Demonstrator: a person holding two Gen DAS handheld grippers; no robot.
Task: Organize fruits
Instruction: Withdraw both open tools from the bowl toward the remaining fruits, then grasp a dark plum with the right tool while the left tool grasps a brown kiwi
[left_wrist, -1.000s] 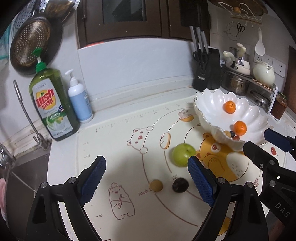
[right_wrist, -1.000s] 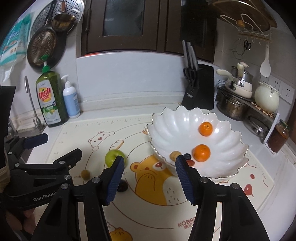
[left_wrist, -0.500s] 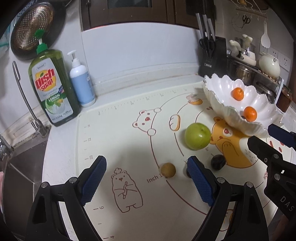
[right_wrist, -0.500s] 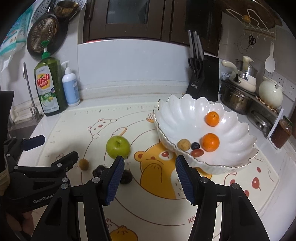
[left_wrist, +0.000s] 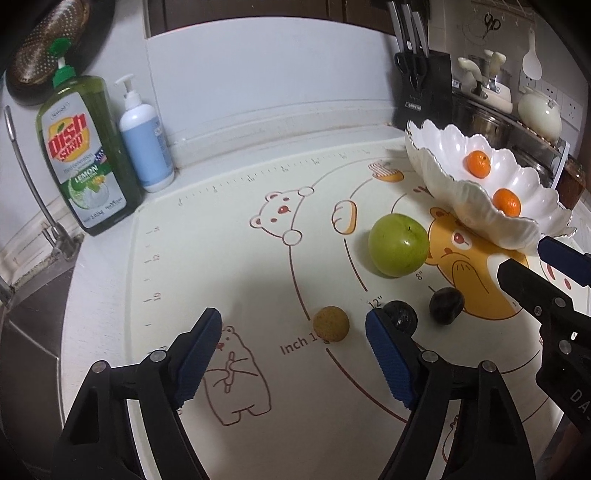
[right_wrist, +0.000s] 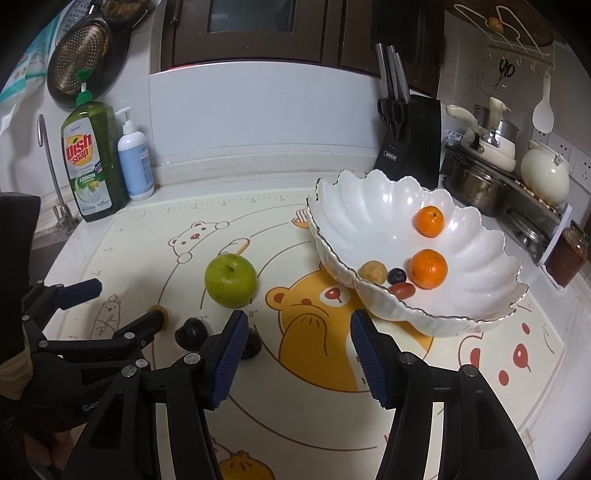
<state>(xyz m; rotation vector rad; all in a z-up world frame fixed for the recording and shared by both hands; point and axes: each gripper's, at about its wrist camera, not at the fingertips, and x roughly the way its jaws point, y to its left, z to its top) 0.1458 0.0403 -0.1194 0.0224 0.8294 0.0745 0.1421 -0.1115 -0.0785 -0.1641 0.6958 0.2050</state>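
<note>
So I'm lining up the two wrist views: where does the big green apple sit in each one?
Left wrist: round green apple right of centre, just left of the white scalloped bowl.
Right wrist: apple left of centre.
Shared landmark: the green dish soap bottle at the back left.

A green bottle (right_wrist: 94, 162) has a label reading "Dish soap" and "LEMON". The printed mat (left_wrist: 221, 258) shows "Inch", "12" and "8" beside its curved rings. The right gripper's (left_wrist: 554, 295) body shows the letters "DA".
</note>
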